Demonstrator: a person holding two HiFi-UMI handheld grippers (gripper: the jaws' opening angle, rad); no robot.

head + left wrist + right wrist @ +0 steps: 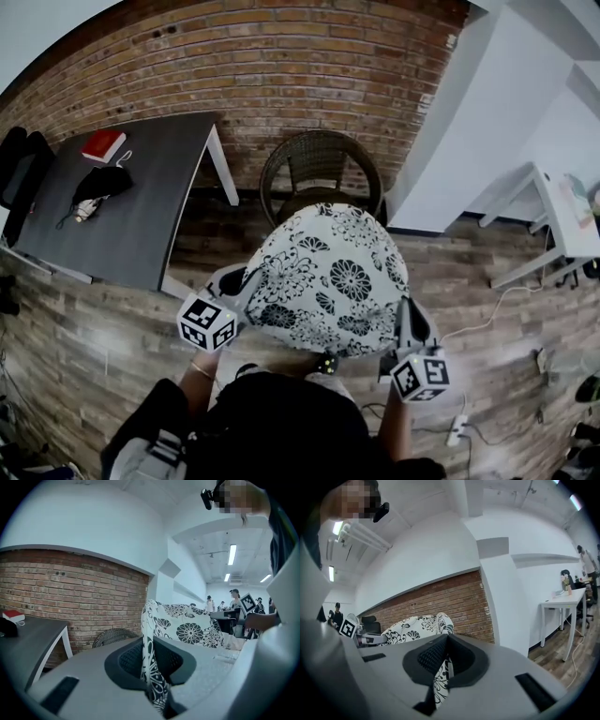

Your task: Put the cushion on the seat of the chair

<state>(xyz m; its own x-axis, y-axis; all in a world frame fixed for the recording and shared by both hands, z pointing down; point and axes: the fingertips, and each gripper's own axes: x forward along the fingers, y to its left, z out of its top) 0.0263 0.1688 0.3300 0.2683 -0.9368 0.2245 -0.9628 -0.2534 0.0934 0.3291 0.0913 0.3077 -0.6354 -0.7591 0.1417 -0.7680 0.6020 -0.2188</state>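
Cushion pinched at both near corners, chair straight beyond.
The left claw [242, 281] and right claw [405, 323] are each closed almost fully on a fold of the cushion [328, 277], at its near-left and near-right corners, so neither is nearer. The cushion hangs between them in the air, its long axis running away from the person. Just past its far edge stands the chair [321, 159]; what shows of the seat [292, 201] is bare, so the move is likely straight forward.

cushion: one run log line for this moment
cushion: held up near chair | left gripper: shut on cushion | right gripper: shut on cushion | placed: no
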